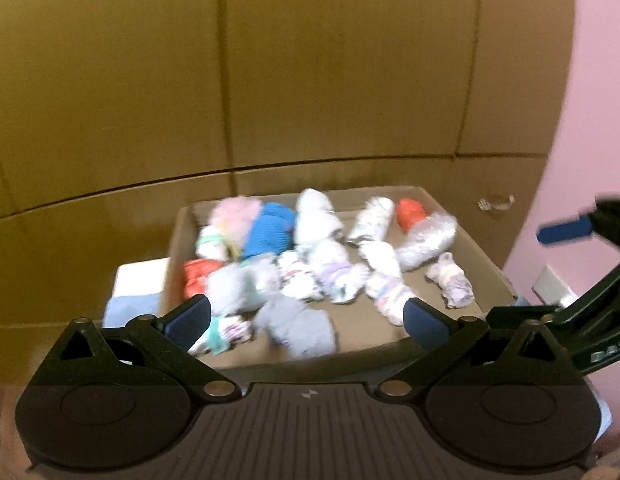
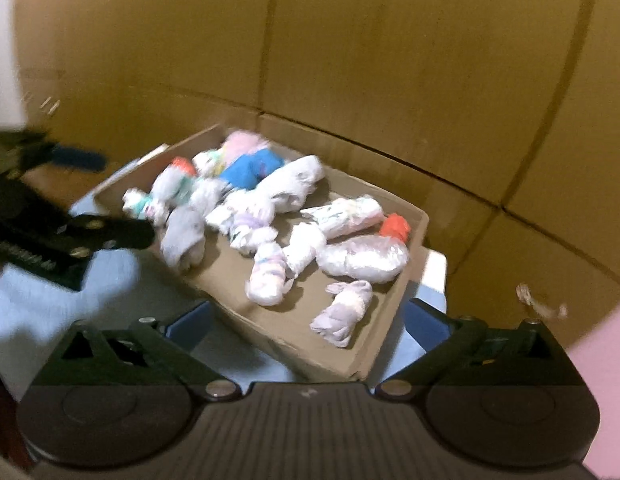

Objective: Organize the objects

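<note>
A shallow cardboard tray (image 1: 490, 264) (image 2: 414, 236) holds several rolled sock bundles: mostly white and pastel, a blue one (image 1: 270, 226) (image 2: 250, 170), red ones (image 1: 410, 210) (image 2: 394, 228), a grey one (image 1: 298, 330). My left gripper (image 1: 306, 320) is open and empty, hovering above the tray's near edge. My right gripper (image 2: 306, 326) is open and empty, above the tray's near right corner. Each gripper shows at the edge of the other's view. The frames are blurred.
The tray rests on a light blue and white surface (image 2: 50, 300) (image 1: 130, 304). Brown cardboard walls (image 1: 310, 80) (image 2: 390, 60) stand behind it. A pink wall (image 1: 598, 120) lies to the right.
</note>
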Action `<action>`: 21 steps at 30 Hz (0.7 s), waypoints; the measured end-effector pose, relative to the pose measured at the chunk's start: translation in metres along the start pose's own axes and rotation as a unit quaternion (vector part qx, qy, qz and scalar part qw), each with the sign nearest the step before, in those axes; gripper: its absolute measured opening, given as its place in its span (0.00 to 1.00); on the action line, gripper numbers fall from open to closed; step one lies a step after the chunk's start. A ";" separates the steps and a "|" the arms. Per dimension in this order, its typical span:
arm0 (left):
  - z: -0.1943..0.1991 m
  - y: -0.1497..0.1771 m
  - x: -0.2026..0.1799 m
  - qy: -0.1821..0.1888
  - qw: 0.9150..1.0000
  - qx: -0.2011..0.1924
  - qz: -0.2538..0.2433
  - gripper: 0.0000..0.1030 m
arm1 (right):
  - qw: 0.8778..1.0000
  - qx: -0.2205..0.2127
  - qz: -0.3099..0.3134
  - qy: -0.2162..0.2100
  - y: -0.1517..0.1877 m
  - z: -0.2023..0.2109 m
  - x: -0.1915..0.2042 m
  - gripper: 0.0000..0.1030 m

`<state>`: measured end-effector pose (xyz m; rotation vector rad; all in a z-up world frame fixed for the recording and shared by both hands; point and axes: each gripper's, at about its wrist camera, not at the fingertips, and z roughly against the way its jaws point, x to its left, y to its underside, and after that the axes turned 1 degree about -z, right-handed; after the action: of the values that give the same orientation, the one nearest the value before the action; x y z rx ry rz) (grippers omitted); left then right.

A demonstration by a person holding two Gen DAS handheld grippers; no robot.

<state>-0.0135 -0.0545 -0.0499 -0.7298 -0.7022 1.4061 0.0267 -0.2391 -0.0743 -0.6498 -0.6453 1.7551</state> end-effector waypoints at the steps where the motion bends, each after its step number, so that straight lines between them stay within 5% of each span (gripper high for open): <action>1: 0.006 0.002 0.005 -0.009 1.000 -0.004 0.013 1.00 | 1.000 0.002 -0.024 0.015 0.003 -0.001 0.005 0.99; 6: 0.023 0.010 0.025 -0.056 0.997 -0.004 0.052 1.00 | 0.992 0.012 -0.125 0.005 0.019 -0.010 0.018 0.99; 12: 0.022 0.017 0.022 -0.133 0.991 0.000 0.012 1.00 | 0.989 0.014 -0.145 -0.011 0.027 -0.017 0.034 0.99; 21: 0.020 0.019 0.020 -0.123 0.992 0.016 0.024 1.00 | 0.987 0.017 -0.160 -0.010 0.024 -0.030 0.041 0.99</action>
<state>-0.0402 -0.0338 -0.0531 -0.5568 -0.8551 1.5649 0.0215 -0.2027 -0.1168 -0.4760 -0.6910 1.4726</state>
